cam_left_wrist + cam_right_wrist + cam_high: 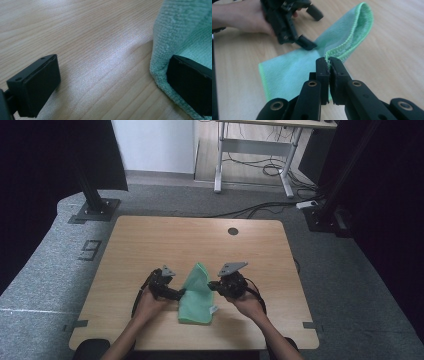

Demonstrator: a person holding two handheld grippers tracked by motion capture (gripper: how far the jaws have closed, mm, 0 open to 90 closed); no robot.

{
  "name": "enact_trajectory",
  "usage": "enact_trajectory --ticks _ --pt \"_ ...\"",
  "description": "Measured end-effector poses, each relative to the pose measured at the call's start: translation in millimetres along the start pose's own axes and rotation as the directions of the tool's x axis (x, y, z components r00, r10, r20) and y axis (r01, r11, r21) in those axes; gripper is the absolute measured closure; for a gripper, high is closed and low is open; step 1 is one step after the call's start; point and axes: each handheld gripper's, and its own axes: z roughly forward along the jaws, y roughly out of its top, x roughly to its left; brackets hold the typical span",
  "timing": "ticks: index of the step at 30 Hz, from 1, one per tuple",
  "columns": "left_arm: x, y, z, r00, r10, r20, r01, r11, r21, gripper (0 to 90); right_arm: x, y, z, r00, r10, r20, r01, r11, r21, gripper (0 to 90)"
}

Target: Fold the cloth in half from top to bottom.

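Clamped in my right gripper (329, 65), jaws pressed together, is the raised stitched edge of the green cloth (294, 70), which lies half folded near the front middle of the wooden table (150, 240), while my left gripper (112, 82) stands wide, one jaw resting on the cloth's opposite edge.

Right gripper (329, 62) rises from bottom centre, jaws pinched tight on the stitched edge of a green cloth (292, 70); cloth lifts from that nip into a folded ridge running up to the top right, rest lying flat on the wooden table (392, 57) w/ a brighter green hem at left; left gripper (308, 27) at upper left, held by a hand (242, 16), jaws apart, lower jaw tip resting on the cloth.
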Motion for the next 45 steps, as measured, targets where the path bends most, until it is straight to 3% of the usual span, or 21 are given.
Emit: enact_trajectory --ticks 8,18,25,31,36,39,42,43,45 --pt "-0.2 -0.1 -0.1 1.0000 -0.001 -0.002 0.001 1.0000 0.000 0.0 16.5 -19.7 7.0 0.9987 0.000 -0.051 0.001 1.000 0.020 84.9" --pt "-0.3 -0.2 -0.1 1.0000 -0.002 -0.003 0.002 1.0000 -0.001 0.0 30.9 -46.0 26.3 0.9957 0.012 -0.092 -0.003 0.996 0.090 84.9" --pt "-0.3 0.0 0.1 1.0000 -0.005 -0.006 0.005 1.0000 -0.001 0.0 36.6 -54.9 35.6 0.9967 -0.011 -0.081 0.023 0.989 0.144 84.8" --pt "1.4 2.2 2.0 0.9994 -0.025 -0.023 0.025 0.9997 -0.003 0.0 35.1 -55.2 39.2 0.9982 -0.033 -0.049 0.041 0.987 0.158 85.4" --pt "9.3 7.8 6.7 0.9987 -0.040 -0.032 0.040 0.9992 -0.005 0.0 22.3 -51.1 43.7 0.9996 -0.023 -0.014 0.025 0.987 0.158 85.7" --pt "13.1 7.4 5.0 0.9994 -0.030 -0.015 0.030 0.9995 -0.005 0.8 10.8 -49.8 47.3 0.9997 0.018 -0.018 -0.015 0.990 0.142 85.7" --pt "12.6 8.5 1.6 0.9995 -0.031 0.006 0.030 0.9995 0.010 3.5 8.8 -51.6 47.1 0.9989 0.038 -0.027 -0.035 0.991 0.130 85.6" --pt "10.1 9.8 -2.9 0.9992 -0.019 0.034 0.018 0.9997 0.019 6.6 8.3 -53.7 46.6 0.9981 0.053 -0.031 -0.049 0.992 0.118 85.5" --pt "6.7 10.7 -7.0 0.9990 0.001 0.044 -0.002 0.9996 0.029 6.6 7.7 -54.5 46.4 0.9975 0.061 -0.035 -0.056 0.992 0.113 85.4"
